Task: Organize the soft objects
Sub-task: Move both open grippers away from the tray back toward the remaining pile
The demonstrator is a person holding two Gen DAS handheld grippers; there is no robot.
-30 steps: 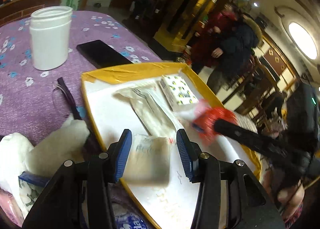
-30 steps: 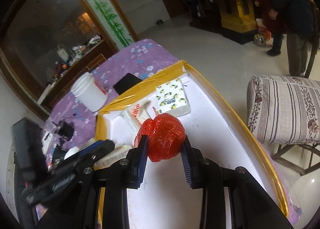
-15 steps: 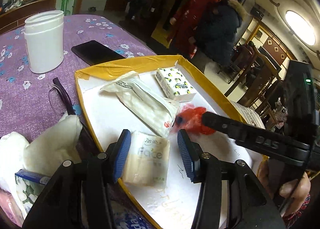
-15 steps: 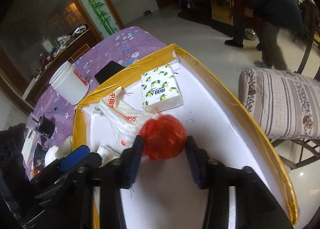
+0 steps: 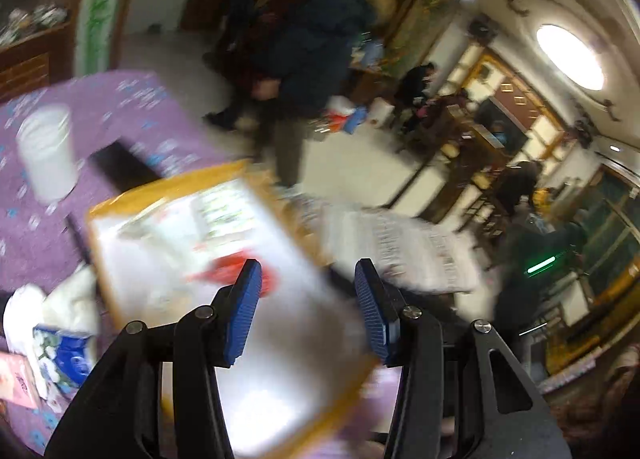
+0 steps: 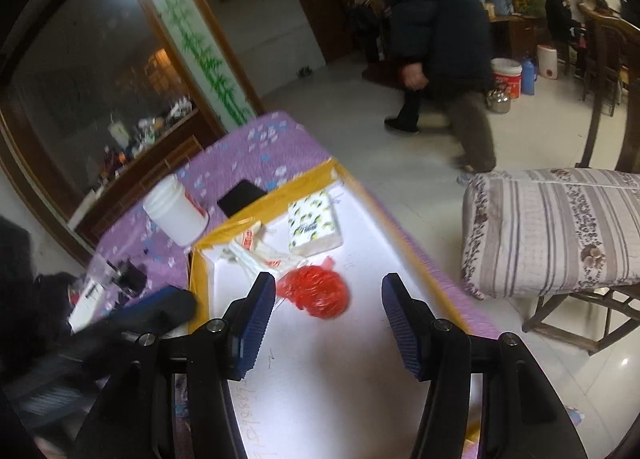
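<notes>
A red crumpled bag [image 6: 316, 291] lies on the white floor of the yellow-rimmed tray [image 6: 404, 235]; it shows blurred in the left wrist view [image 5: 232, 267]. My right gripper [image 6: 328, 323] is open and empty just behind the bag. A lemon-print tissue pack [image 6: 314, 225] and white plastic-wrapped packs [image 6: 256, 249] lie at the tray's far end. My left gripper [image 5: 308, 311] is open and empty above the tray [image 5: 132, 199]; its view is motion-blurred. Its arm shows at the left of the right wrist view [image 6: 152, 307].
A white jar [image 6: 176, 211] and a black phone [image 6: 240, 197] sit on the purple cloth beyond the tray. White soft items [image 5: 60, 303] and a blue floral pack [image 5: 64, 355] lie left of the tray. A striped cushioned chair [image 6: 552, 227] stands right. A person [image 6: 440, 39] walks past.
My right gripper has opened and let go of the red bag, which now lies on the tray. My left gripper has swung up and to the right, blurring its view.
</notes>
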